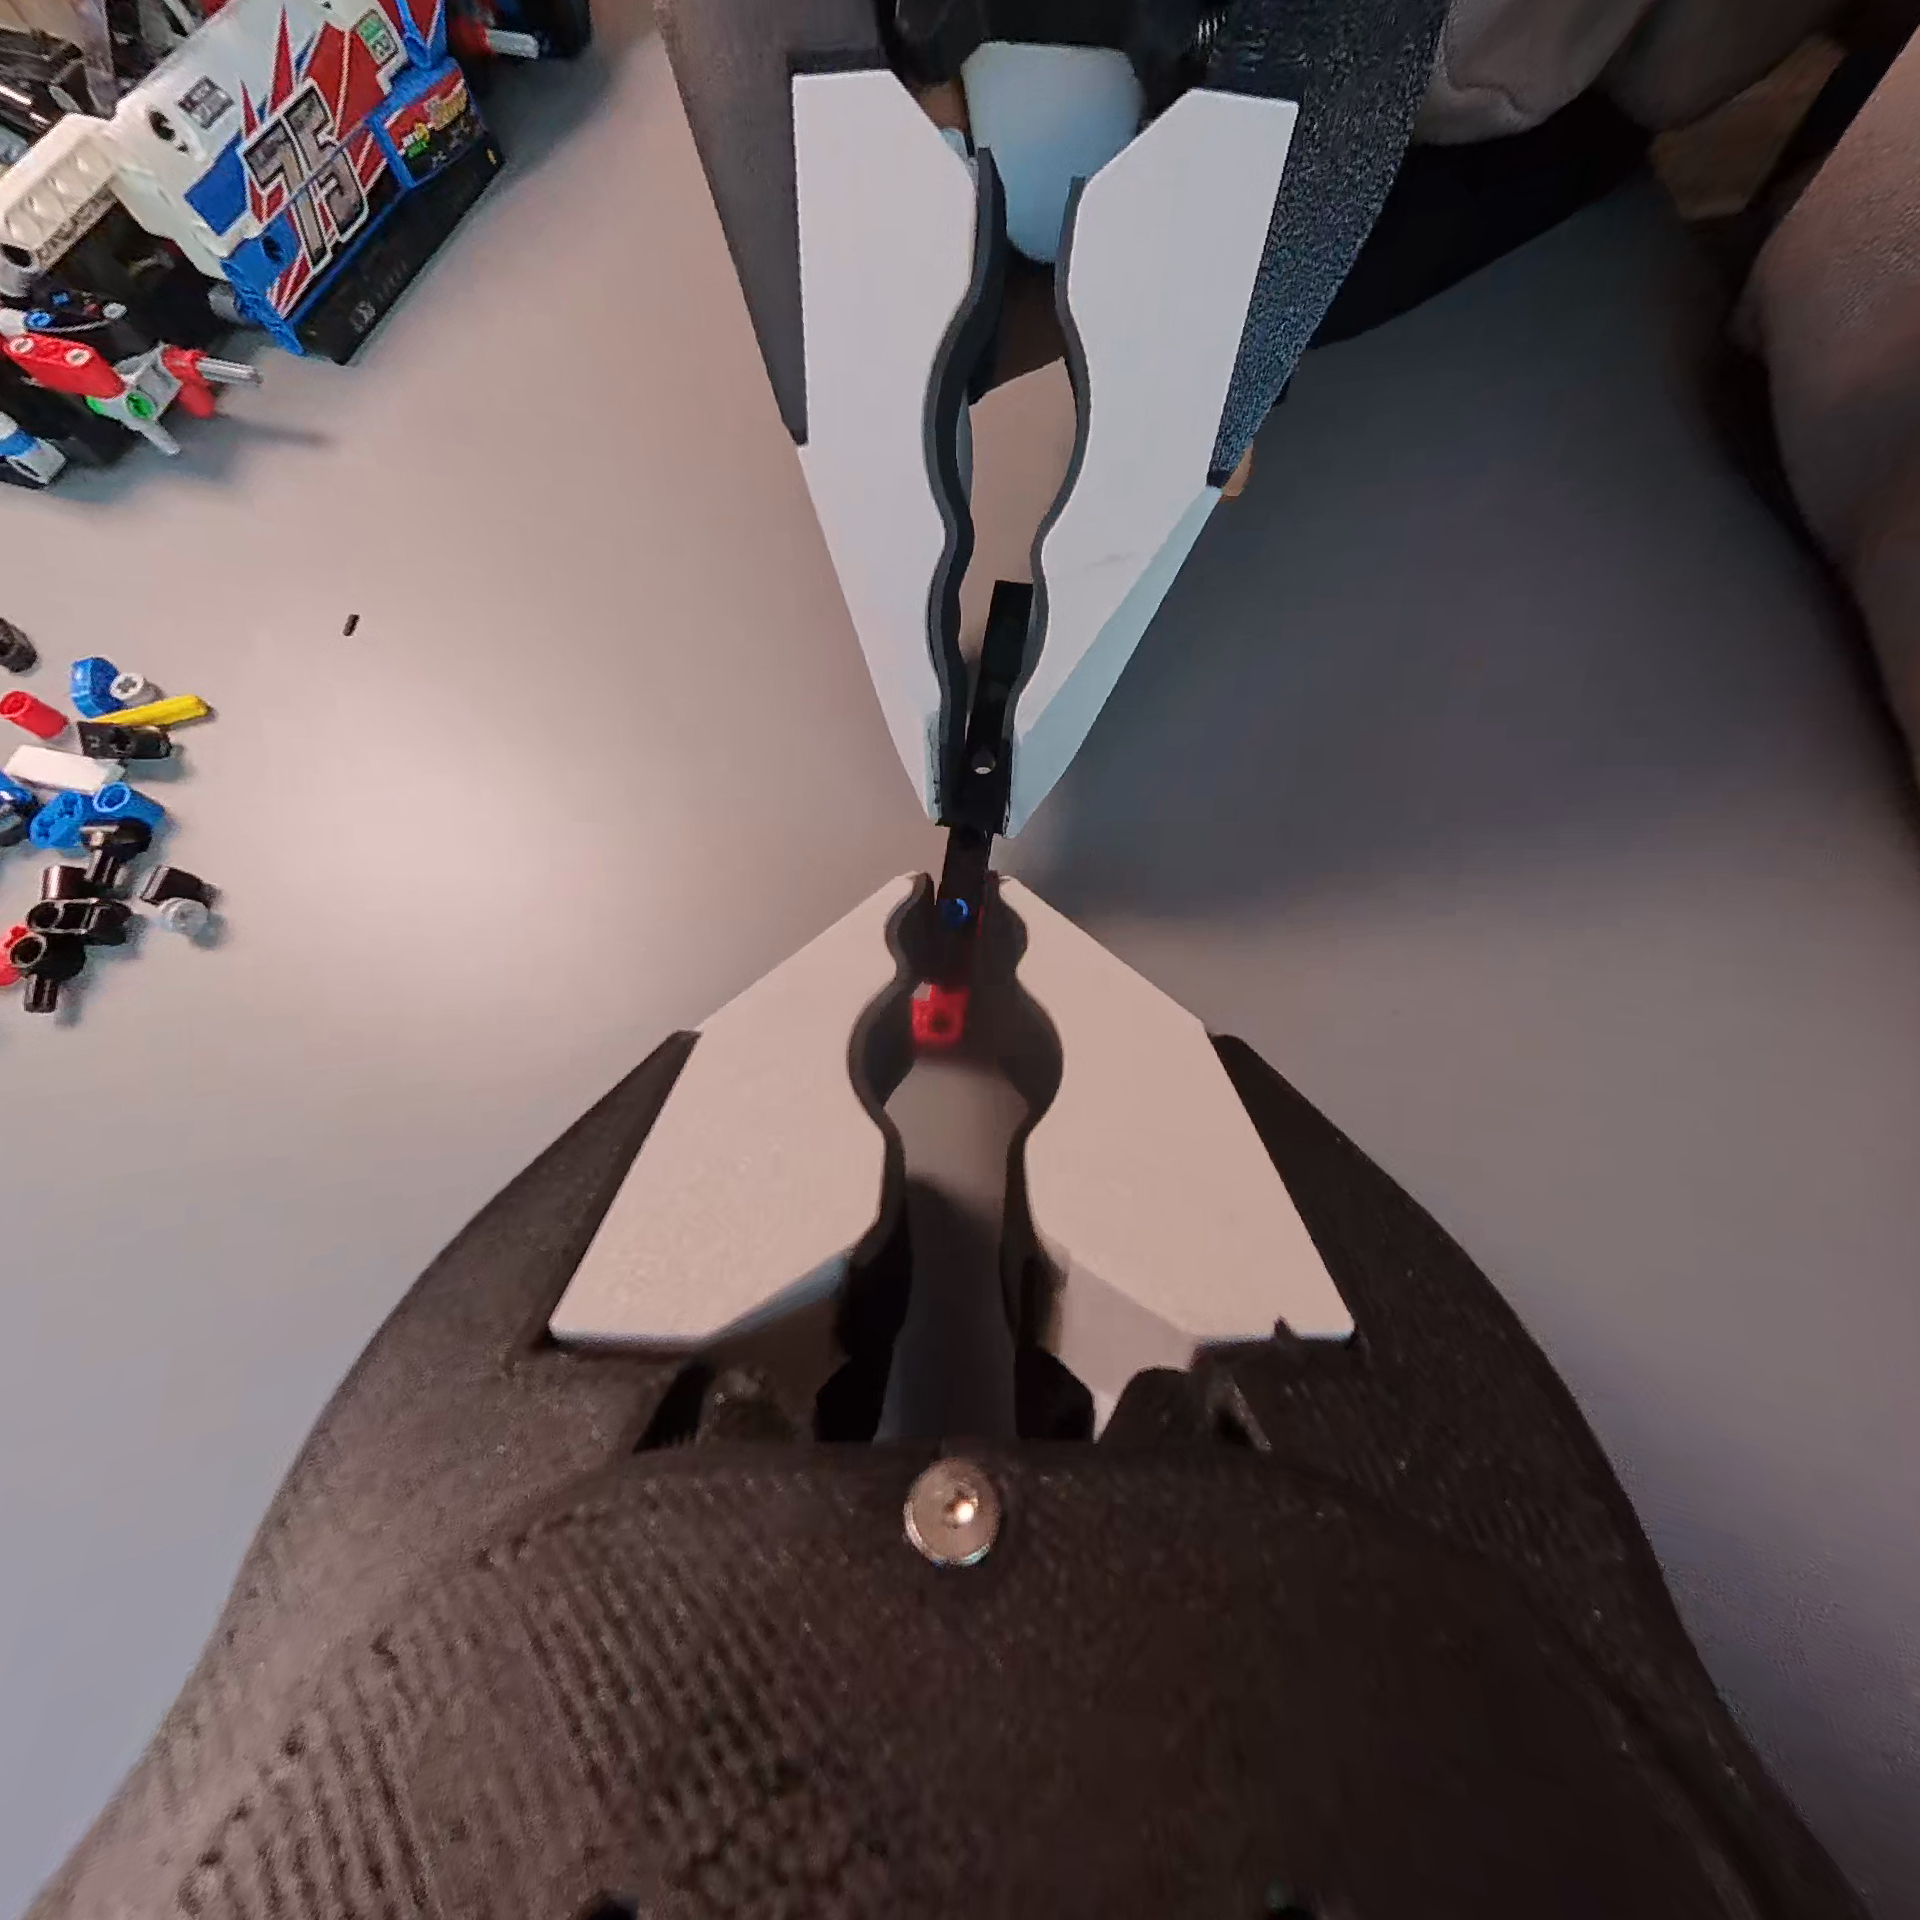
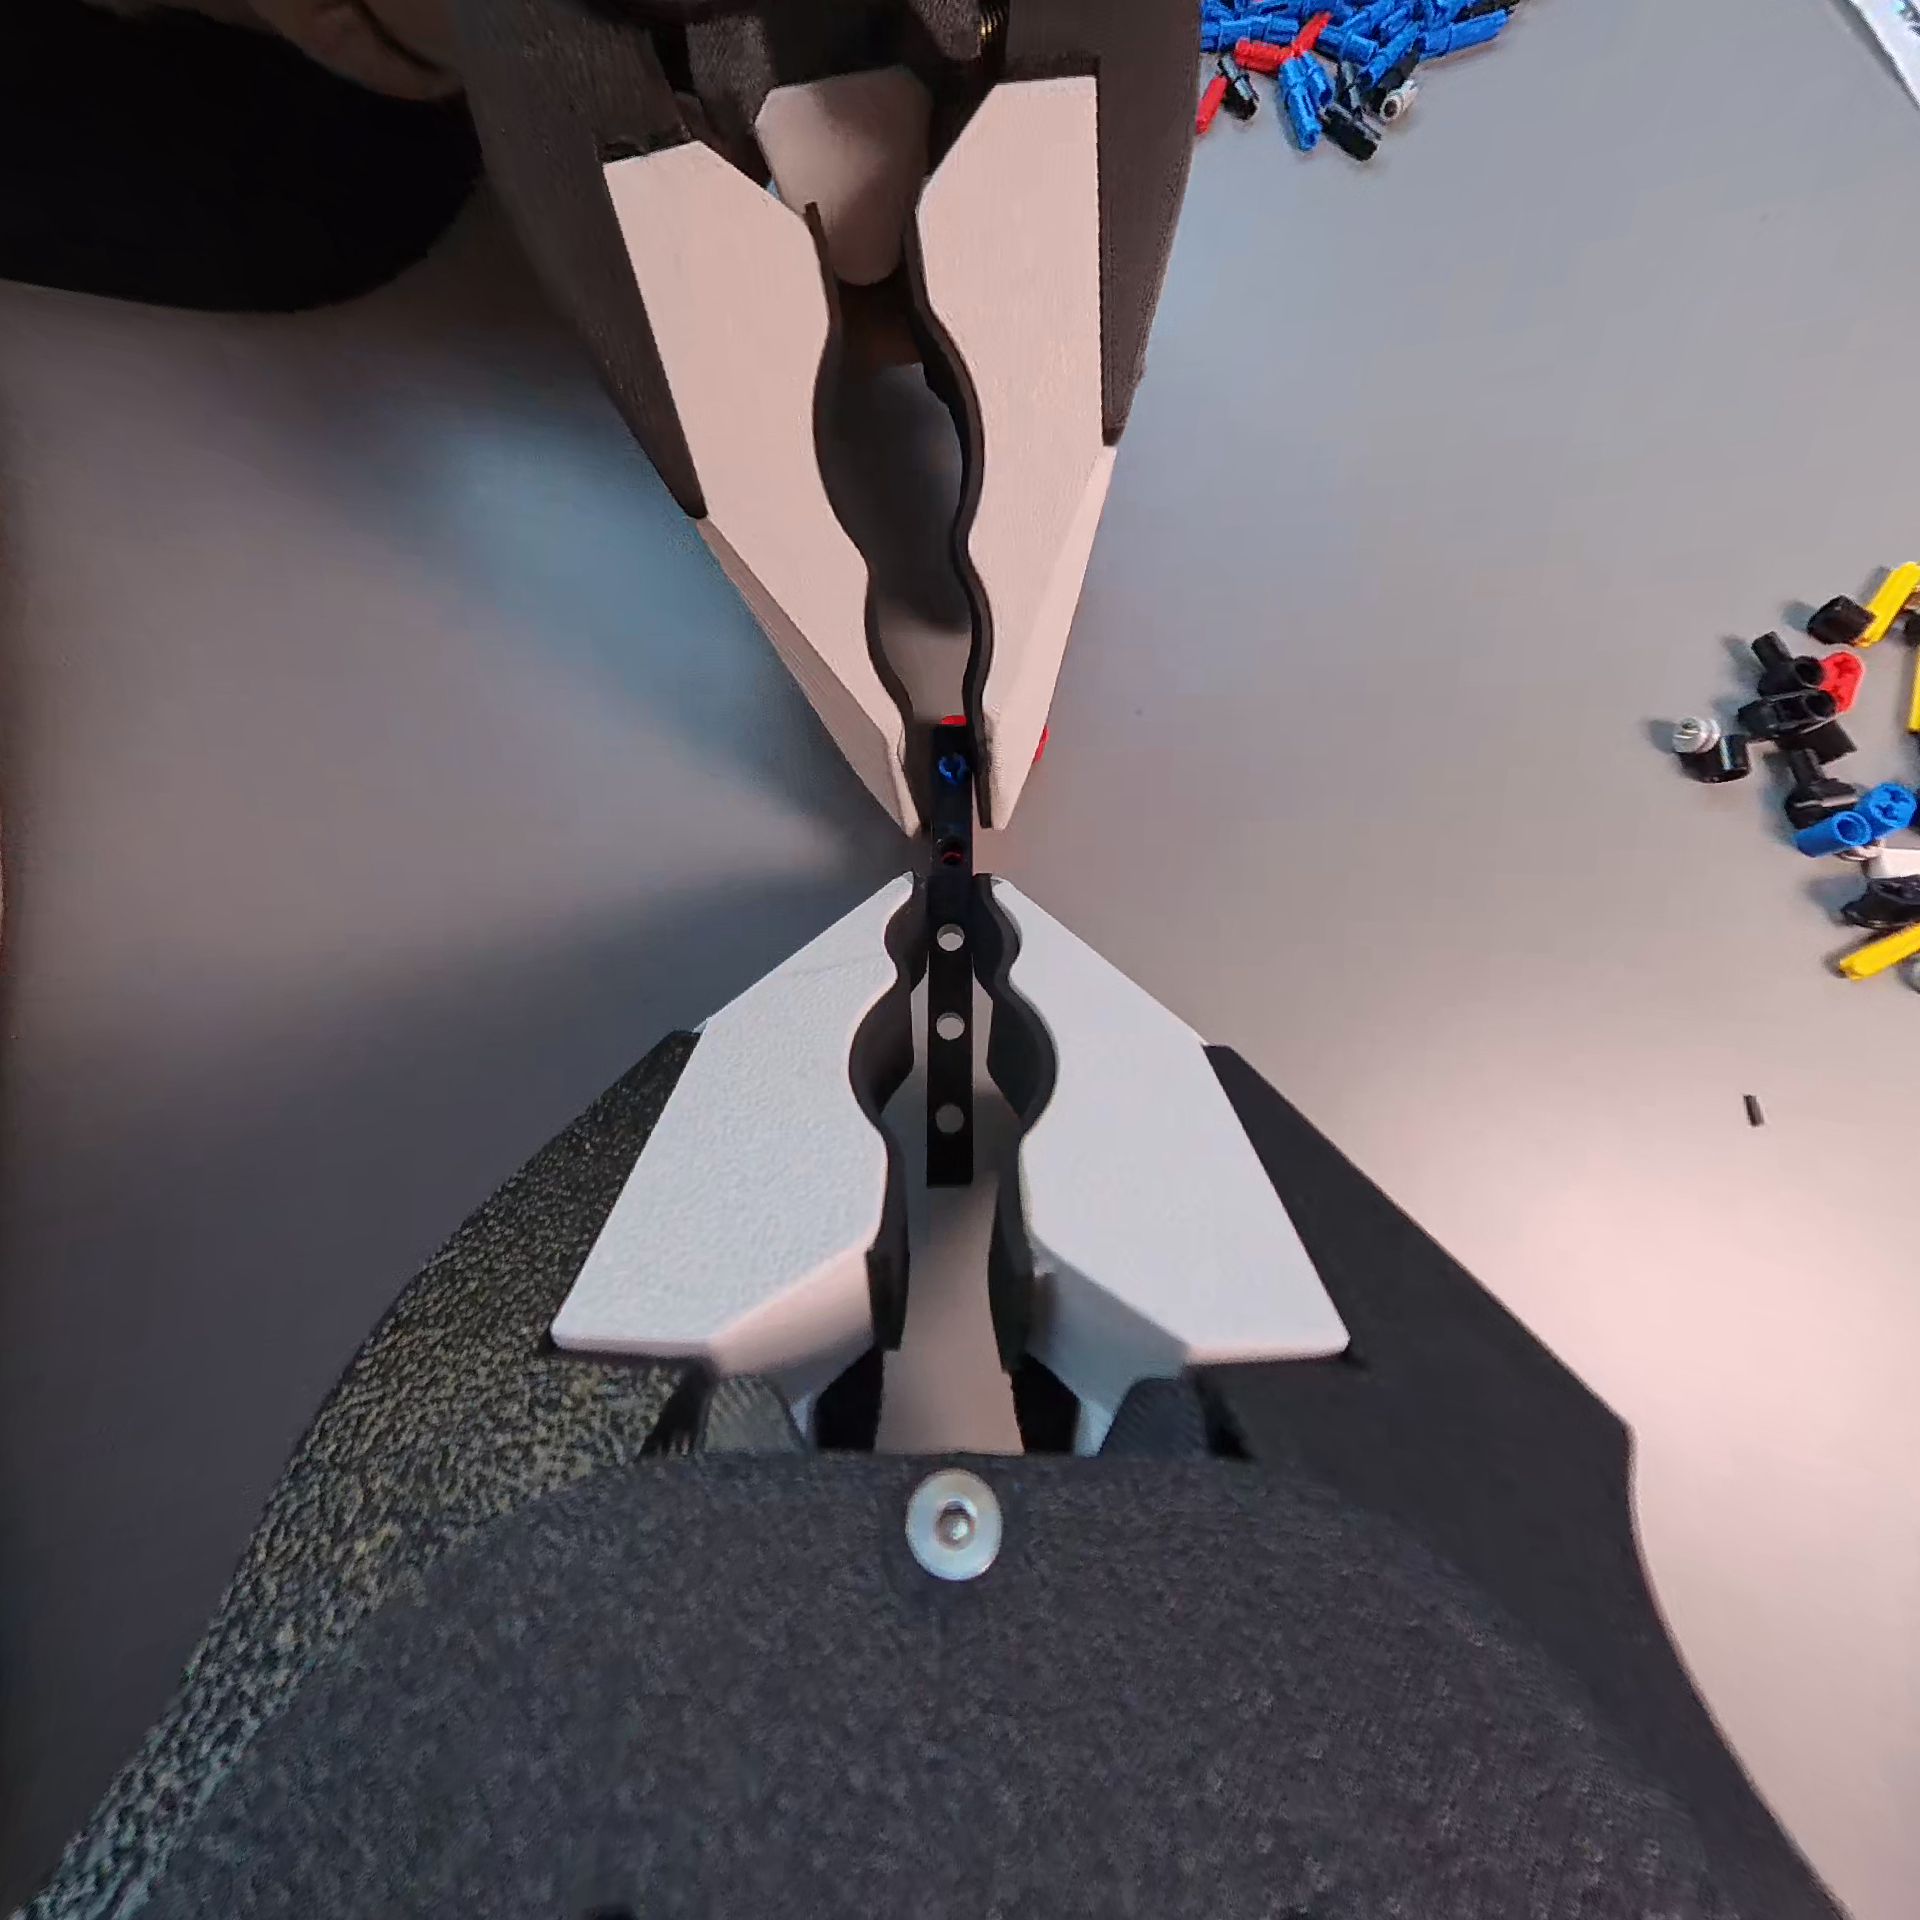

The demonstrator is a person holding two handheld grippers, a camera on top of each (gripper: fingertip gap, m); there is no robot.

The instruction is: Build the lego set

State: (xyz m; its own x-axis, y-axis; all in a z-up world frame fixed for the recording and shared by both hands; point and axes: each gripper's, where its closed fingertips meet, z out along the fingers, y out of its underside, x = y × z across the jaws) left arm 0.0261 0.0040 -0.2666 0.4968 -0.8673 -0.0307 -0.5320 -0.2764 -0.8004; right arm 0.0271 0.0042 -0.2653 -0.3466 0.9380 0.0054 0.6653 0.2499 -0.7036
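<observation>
The two grippers meet tip to tip above the grey table (image 1: 468, 1039). My left gripper (image 1: 956, 885) is shut on the near end of a black Lego beam (image 1: 966, 857) that carries a blue pin (image 1: 954, 912) and a red connector (image 1: 940, 1013). My right gripper (image 1: 974, 821) comes in from the top of the left wrist view and is shut on the beam's other end. In the right wrist view, my right gripper (image 2: 951, 883) clamps the holed black beam (image 2: 949, 1075). There the left gripper (image 2: 951, 826) faces it, with the blue pin (image 2: 951, 767) between its tips.
A partly built white, blue and red Lego vehicle (image 1: 208, 208) stands at the far left. Loose pieces (image 1: 94, 810) lie on the table to the left, and also show in the right wrist view (image 2: 1829, 748). A pile of blue pins (image 2: 1340, 52) lies far right. A person's dark clothing (image 2: 208, 156) is behind. Only a small space, under 4 cm, lies between the two pairs of fingers.
</observation>
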